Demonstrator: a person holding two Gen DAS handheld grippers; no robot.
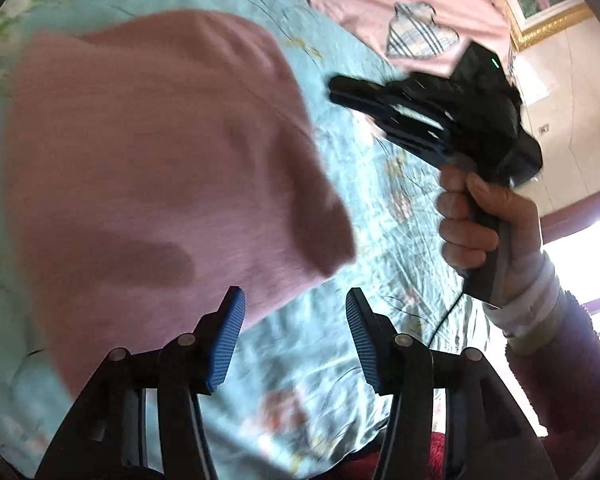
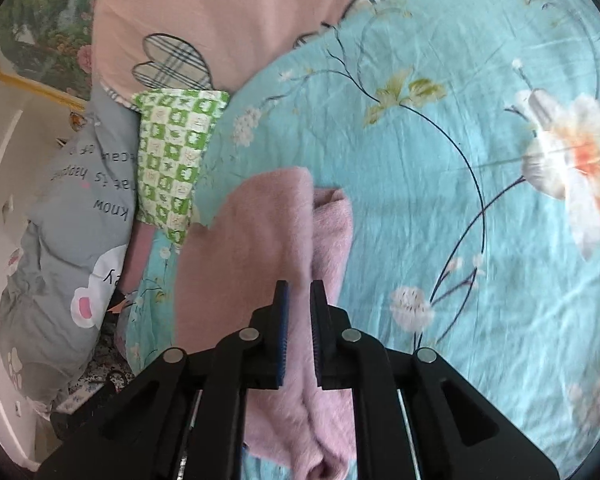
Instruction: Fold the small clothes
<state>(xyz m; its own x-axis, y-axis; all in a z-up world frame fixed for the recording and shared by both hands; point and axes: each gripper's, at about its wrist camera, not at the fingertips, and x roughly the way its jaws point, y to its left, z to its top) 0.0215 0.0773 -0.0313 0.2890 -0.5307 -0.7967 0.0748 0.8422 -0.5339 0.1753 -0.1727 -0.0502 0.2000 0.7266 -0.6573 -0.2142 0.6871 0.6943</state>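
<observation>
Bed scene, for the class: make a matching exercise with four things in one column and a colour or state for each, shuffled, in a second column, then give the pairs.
Things:
1. garment
2. bedsheet
3. pillow
4. left hand-held gripper

Descriptions:
A. green and white checks
B. open, holding nothing
C. pink, folded over itself
D. light blue with flowers

Pairs: 1-C, 2-D, 3-A, 4-B

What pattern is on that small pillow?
Green-and-white checks on the small pillow, clearest in the right wrist view.
</observation>
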